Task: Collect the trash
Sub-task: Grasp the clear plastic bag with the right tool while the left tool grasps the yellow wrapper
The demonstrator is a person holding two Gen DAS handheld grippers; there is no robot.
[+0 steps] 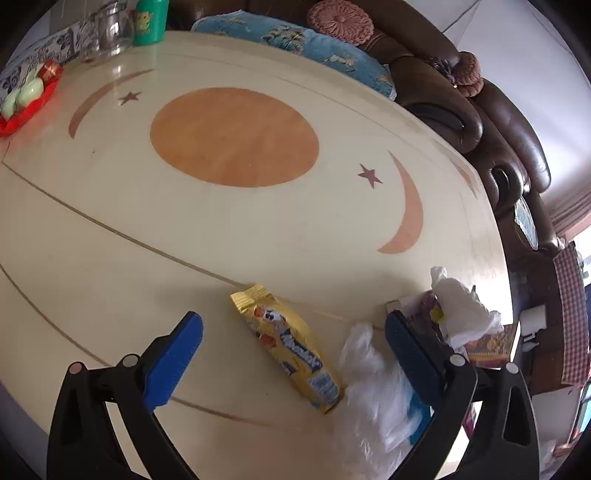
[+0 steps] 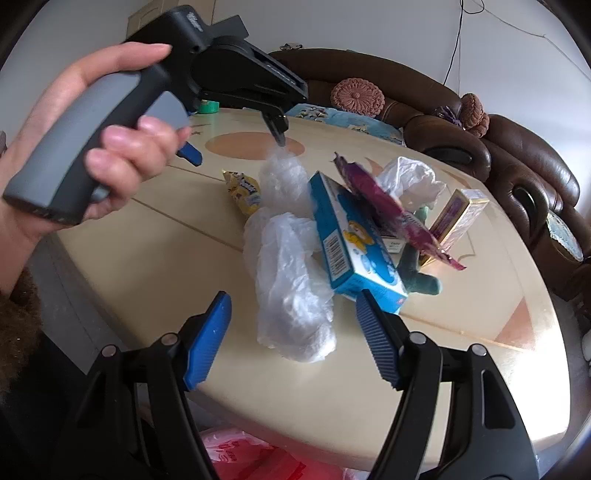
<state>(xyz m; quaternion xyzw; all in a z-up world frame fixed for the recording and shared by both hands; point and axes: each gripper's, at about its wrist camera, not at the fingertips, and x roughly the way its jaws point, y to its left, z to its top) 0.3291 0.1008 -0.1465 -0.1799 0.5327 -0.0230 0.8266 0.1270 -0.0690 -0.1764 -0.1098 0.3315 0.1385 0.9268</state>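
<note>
My left gripper (image 1: 293,317) hangs open over the cream table (image 1: 236,229). A yellow snack wrapper (image 1: 291,350) lies flat between its fingers, with a clear plastic bag (image 1: 369,387) beside the right finger. In the right wrist view a hand (image 2: 110,147) holds that left gripper (image 2: 236,147) above the pile. My right gripper (image 2: 291,299) is open around the clear plastic bag (image 2: 291,295), and its pads stand off the bag. Behind the bag lie a blue carton (image 2: 354,251), a purple wrapper (image 2: 380,206), a crumpled white bag (image 2: 410,181), a gold and purple box (image 2: 458,218) and the yellow wrapper (image 2: 243,192).
A red tray (image 1: 22,110) with green items, a glass jar (image 1: 110,29) and a green cup (image 1: 149,22) stand at the table's far left. A brown leather sofa (image 1: 509,140) with a blue cushion (image 1: 295,40) borders the far side. A red plastic bag (image 2: 236,458) sits below the near edge.
</note>
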